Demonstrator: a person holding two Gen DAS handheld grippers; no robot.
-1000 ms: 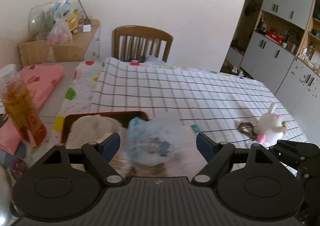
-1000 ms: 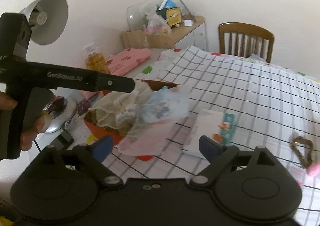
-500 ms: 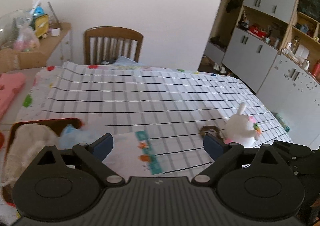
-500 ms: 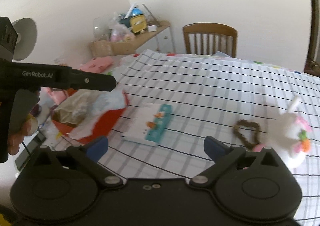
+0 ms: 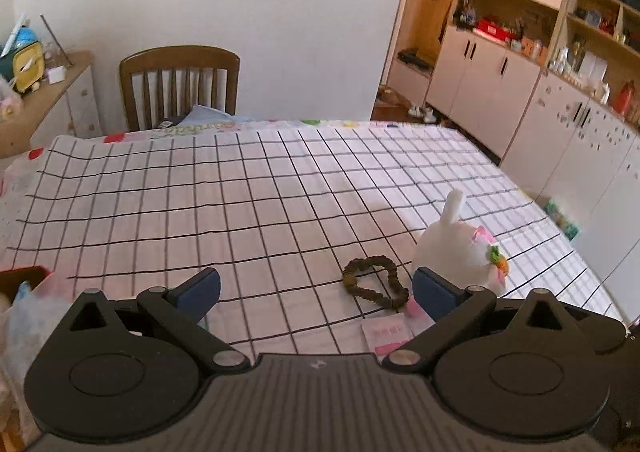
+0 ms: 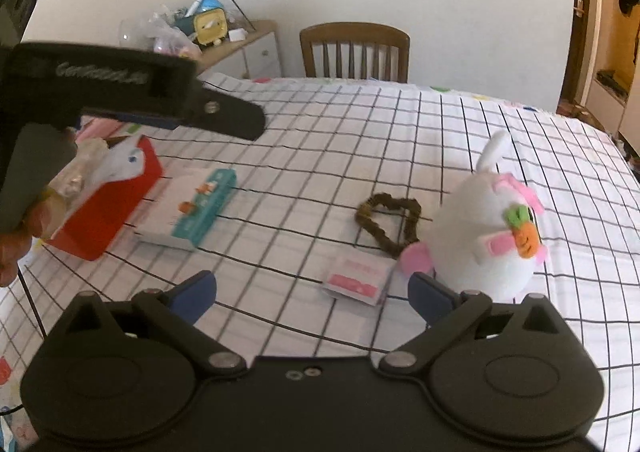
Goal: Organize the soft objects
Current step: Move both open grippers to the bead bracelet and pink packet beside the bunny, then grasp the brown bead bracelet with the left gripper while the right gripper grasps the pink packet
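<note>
A white plush rabbit (image 6: 490,228) with pink bows and a felt carrot stands on the checked tablecloth; it also shows in the left wrist view (image 5: 460,248). A brown bead loop (image 6: 390,218) lies to its left, also in the left wrist view (image 5: 374,280). A small pink packet (image 6: 356,278) lies in front of the loop. A red basket (image 6: 108,208) at the left holds a plastic bag and soft things. A white and teal pack (image 6: 196,202) lies beside it. My left gripper (image 5: 316,292) is open and empty. My right gripper (image 6: 312,290) is open and empty, just before the packet.
A wooden chair (image 5: 180,84) stands at the table's far edge. A side cabinet (image 6: 236,48) with clutter is at the back left. White cupboards (image 5: 532,100) line the right wall. The left gripper's body (image 6: 132,96) crosses the upper left of the right wrist view.
Both grippers have swung right, away from the red basket and toward the rabbit and bead loop. The plastic bag that hung between the left fingers now lies in the basket.
</note>
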